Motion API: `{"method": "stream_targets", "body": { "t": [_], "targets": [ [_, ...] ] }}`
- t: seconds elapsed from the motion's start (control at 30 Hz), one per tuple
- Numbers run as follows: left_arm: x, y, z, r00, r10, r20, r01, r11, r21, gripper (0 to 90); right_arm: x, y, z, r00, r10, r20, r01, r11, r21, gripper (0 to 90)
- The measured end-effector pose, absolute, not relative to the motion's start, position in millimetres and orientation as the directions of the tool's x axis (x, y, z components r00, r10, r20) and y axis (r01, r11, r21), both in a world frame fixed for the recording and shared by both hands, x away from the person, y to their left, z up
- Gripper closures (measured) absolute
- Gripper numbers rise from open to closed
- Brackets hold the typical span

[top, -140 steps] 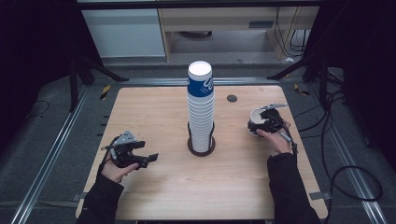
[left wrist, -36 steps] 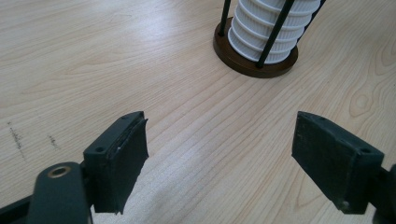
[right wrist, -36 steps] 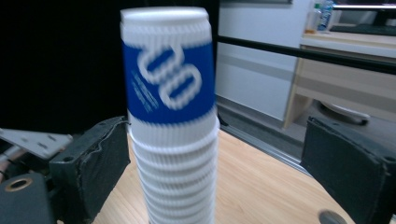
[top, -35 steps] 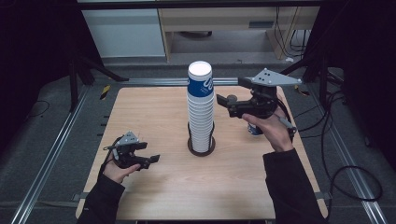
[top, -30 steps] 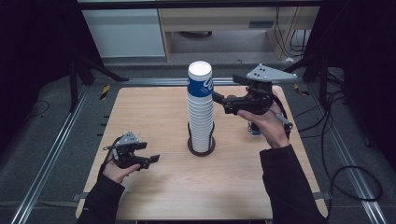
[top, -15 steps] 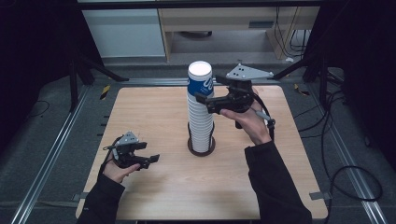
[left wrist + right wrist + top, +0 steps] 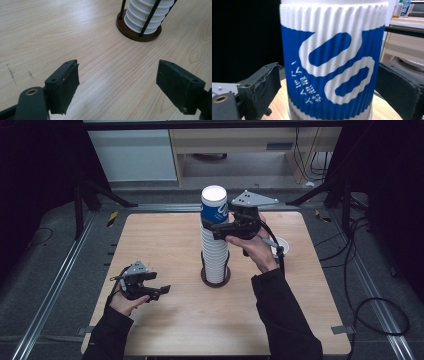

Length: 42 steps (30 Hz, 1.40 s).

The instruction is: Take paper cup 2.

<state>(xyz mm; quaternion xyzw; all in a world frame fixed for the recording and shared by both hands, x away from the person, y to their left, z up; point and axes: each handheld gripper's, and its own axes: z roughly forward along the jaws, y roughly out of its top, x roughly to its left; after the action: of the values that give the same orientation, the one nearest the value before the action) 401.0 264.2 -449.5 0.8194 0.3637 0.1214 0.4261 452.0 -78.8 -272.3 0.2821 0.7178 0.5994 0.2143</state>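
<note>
A tall stack of ribbed white paper cups [image 7: 215, 255] stands in a wire holder on a brown round base [image 7: 215, 279] at the table's middle. The top cup [image 7: 214, 206] is blue and white. My right gripper [image 7: 214, 224] reaches in level from the right, and its jaws stand on either side of the top cup [image 7: 332, 62]. The pads sit close to the cup's sides without visibly pressing. My left gripper [image 7: 161, 291] rests low at the table's front left, open, with bare wood between its jaws [image 7: 117, 75]. The holder base [image 7: 138, 35] lies ahead of it.
A single white cup [image 7: 281, 245] stands upright on the wooden table [image 7: 165, 235] to the right of the stack, partly behind the right gripper's cable. Metal rails and cables run along the floor on both sides of the table.
My right gripper has moved left and slightly down from the table's right side to the top of the stack, so its jaws now flank the top cup. The left gripper has stayed put.
</note>
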Motion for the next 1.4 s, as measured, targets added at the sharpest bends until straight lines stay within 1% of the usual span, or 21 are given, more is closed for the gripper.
{"method": "stream_targets", "body": {
  "t": [0.2, 0.4, 0.47, 0.57, 0.93, 1.4],
  "targets": [
    [401.2, 264.4, -449.6, 0.705, 0.7, -0.111, 0.493, -0.372, 0.786, 17.6, 458.1, -75.8, -276.9, -0.742, 0.669, 0.029, 0.155, 0.129, 0.98, 7.7],
    [400.9, 264.5, -449.3, 0.706, 0.699, -0.112, 0.492, -0.371, 0.788, 17.6, 460.6, -73.8, -279.0, -0.74, 0.672, 0.029, 0.15, 0.123, 0.981, 10.4],
    [400.8, 264.6, -449.1, 0.707, 0.699, -0.111, 0.491, -0.371, 0.788, 17.6, 460.2, -72.7, -279.9, -0.744, 0.668, 0.023, 0.145, 0.127, 0.981, 14.1],
    [401.0, 264.3, -449.6, 0.707, 0.698, -0.111, 0.492, -0.373, 0.787, 17.7, 458.8, -71.3, -279.4, -0.744, 0.668, 0.014, 0.137, 0.132, 0.982, 17.2],
    [401.2, 263.7, -449.9, 0.71, 0.696, -0.111, 0.491, -0.375, 0.786, 17.7, 456.3, -73.1, -276.6, -0.747, 0.665, 0.005, 0.129, 0.137, 0.982, 18.4],
    [401.1, 264.0, -449.7, 0.71, 0.696, -0.112, 0.491, -0.374, 0.787, 17.7, 450.8, -77.0, -259.5, -0.749, 0.663, -0.011, 0.096, 0.126, 0.987, 20.1]
  ]
}}
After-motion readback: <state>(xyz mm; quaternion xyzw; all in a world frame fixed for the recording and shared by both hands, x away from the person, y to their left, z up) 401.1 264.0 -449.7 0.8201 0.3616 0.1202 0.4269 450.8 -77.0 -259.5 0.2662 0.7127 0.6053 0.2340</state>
